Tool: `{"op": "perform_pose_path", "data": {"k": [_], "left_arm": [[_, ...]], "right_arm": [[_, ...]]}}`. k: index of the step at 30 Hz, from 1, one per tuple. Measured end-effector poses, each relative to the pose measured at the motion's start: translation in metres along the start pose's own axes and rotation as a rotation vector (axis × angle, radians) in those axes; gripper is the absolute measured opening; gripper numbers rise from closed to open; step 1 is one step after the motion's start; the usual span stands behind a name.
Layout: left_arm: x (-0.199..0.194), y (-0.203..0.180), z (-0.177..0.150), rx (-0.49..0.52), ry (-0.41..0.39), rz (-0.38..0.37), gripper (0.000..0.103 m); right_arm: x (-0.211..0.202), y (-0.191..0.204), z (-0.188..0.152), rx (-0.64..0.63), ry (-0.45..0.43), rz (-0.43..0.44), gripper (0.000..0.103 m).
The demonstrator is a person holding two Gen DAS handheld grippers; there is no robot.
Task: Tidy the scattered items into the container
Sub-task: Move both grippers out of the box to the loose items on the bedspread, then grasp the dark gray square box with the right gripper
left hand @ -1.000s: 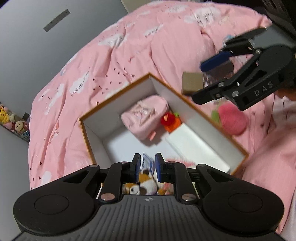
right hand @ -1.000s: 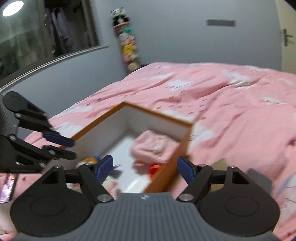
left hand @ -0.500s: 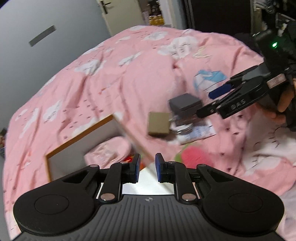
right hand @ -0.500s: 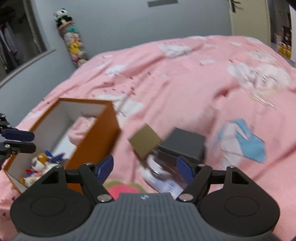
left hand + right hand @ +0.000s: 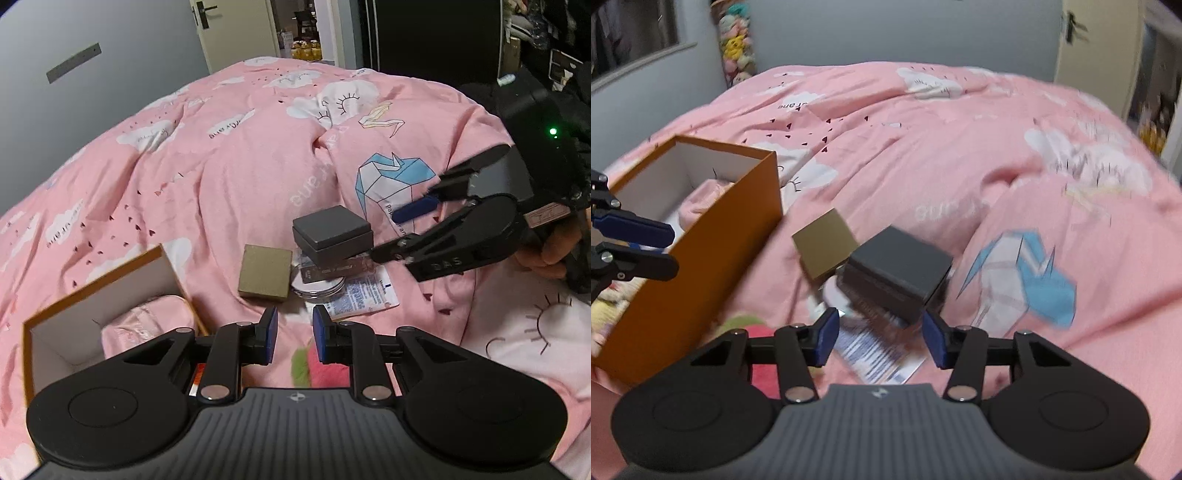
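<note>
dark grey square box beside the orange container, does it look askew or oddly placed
Yes. The dark grey square box sits tilted on a small heap, a round silver tin and a printed white sachet, rather than flat on the pink duvet. A tan cardboard box lies beside it.

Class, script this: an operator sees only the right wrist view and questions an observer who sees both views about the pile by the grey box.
Operator: What is under the grey box? My picture is blurred.
Observer: The left wrist view shows the grey box resting on a flat brown packet and a round tin.
Operator: Is the left gripper carrying anything?
Observer: No; the left gripper has its pads narrowly apart with nothing between them.
</note>
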State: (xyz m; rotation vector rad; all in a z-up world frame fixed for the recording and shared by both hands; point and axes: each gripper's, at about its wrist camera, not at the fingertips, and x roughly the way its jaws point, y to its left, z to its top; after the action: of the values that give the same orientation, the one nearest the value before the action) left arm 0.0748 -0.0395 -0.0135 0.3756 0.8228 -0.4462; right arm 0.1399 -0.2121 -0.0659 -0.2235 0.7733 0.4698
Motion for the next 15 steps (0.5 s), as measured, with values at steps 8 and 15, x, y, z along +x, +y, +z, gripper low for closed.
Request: {"op": "perform_pose_path", "data": {"k": [8,15], "left_arm": [[0.026,0.001,0.012,-0.127,0.014,-0.025,0.032],[0.048,0.005,0.015,-0.224,0.063,-0.024,0.032]], "right_arm": [[0.027,0.001,0.010,-0.204,0.053,-0.010,0.054],[0.042,0.023,0.010,-0.403,0.047,-0.005,0.063]]}}
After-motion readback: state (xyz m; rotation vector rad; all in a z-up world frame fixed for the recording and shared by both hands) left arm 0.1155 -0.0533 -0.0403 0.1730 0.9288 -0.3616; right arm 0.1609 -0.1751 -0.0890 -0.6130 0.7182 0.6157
